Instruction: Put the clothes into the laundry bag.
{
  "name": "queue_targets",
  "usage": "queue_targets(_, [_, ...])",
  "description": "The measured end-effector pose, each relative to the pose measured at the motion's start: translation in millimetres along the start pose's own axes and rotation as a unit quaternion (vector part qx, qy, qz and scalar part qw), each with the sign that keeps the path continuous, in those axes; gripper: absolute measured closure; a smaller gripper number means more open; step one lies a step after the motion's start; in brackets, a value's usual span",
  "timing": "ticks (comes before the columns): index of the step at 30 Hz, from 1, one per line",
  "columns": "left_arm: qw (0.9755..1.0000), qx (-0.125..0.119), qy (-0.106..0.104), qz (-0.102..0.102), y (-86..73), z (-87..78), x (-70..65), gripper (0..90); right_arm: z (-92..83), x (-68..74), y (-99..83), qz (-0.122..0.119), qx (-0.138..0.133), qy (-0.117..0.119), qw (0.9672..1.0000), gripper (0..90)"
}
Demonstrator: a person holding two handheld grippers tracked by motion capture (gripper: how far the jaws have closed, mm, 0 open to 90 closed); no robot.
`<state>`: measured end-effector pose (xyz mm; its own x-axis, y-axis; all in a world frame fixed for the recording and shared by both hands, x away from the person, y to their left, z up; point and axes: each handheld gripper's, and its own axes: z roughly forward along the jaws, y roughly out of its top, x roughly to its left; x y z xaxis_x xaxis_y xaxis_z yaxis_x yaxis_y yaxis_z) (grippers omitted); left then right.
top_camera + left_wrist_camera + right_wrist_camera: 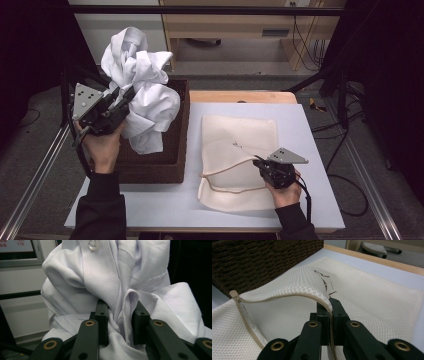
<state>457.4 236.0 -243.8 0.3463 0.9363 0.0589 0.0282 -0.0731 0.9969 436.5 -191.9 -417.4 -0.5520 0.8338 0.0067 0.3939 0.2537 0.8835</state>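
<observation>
Pale grey tabletop (310, 130) with a wooden strip along its far edge, dark floor and black frame bars around it, light wooden furniture behind.

One dark brown woven basket (176, 150): rectangular, coarse wicker weave, standing on the left part of the tabletop. One white shirt (145, 95): smooth cotton, crumpled into a bulging bundle, lifted above the basket with its lower folds hanging into it; stitched seams and one clear button (92, 244) seen close in the left gripper view. One cream mesh laundry bag (240, 145): flat, roughly rectangular, fine honeycomb netting, lying on the tabletop just right of the basket. One zipper (279, 298) along the bag's opening, cream tape, curving up as a raised lip; thin dark thread (324, 281) on the mesh behind it.

Two grippers, each black with two jaws and a grey three-cornered plate on top. Left gripper (120, 317): held up at the basket's left side, jaws narrowed onto a thick fold of the shirt, cloth bunched between the pads. Right gripper (330, 315): low over the bag's near right part, jaws pinched almost together on the zipper edge, lifting it off the lower layer. Two dark sleeves entering from the near edge.
</observation>
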Motion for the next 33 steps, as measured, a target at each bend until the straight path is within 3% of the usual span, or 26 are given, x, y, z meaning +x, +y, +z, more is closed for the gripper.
queue_targets(5, [0.9998, -0.014, -0.016, -0.001, 9.6, -10.3, -10.5, 70.6, -0.5, 0.0, 0.4, 0.001, 0.0, 0.0, 1.0, 87.0])
queue_targets(9, [0.9989, -0.023, -0.04, 0.004, 18.3, -17.4, -25.4, 70.6, -0.9, -0.6, 0.6, 0.0, -0.003, -0.001, 1.0, 87.0])
queue_targets(14, [0.996, -0.037, -0.078, 0.023, 26.2, -28.1, -50.7, 70.6, -0.8, -0.7, 0.7, 0.0, -0.002, -0.001, 1.0, 87.0])
queue_targets(21, [0.9932, -0.036, -0.107, 0.03, 27.7, -35.5, -76.2, 70.6, -1.3, -0.7, 1.0, 0.002, -0.003, 0.0, 1.0, 87.0])
queue_targets(23, [0.9913, -0.038, -0.122, 0.033, 26.0, -38.6, -88.3, 70.6, -1.8, -1.1, 1.1, 0.001, -0.003, 0.0, 1.0, 87.1])
queue_targets(26, [0.9898, -0.038, -0.134, 0.032, 22.7, -40.7, -95.6, 70.6, -2.1, -1.2, 1.3, 0.005, -0.003, 0.0, 1.0, 87.1])
queue_targets(30, [0.9854, -0.026, -0.164, 0.038, 6.3, -43.6, -115.8, 70.5, -0.9, -1.9, 1.2, 0.003, -0.003, 0.001, 1.0, 87.1])
queue_targets(33, [0.9837, -0.021, -0.176, 0.032, -2.2, -44.9, -122.1, 70.6, -0.5, -2.1, 1.3, 0.003, -0.003, 0.002, 1.0, 87.1])
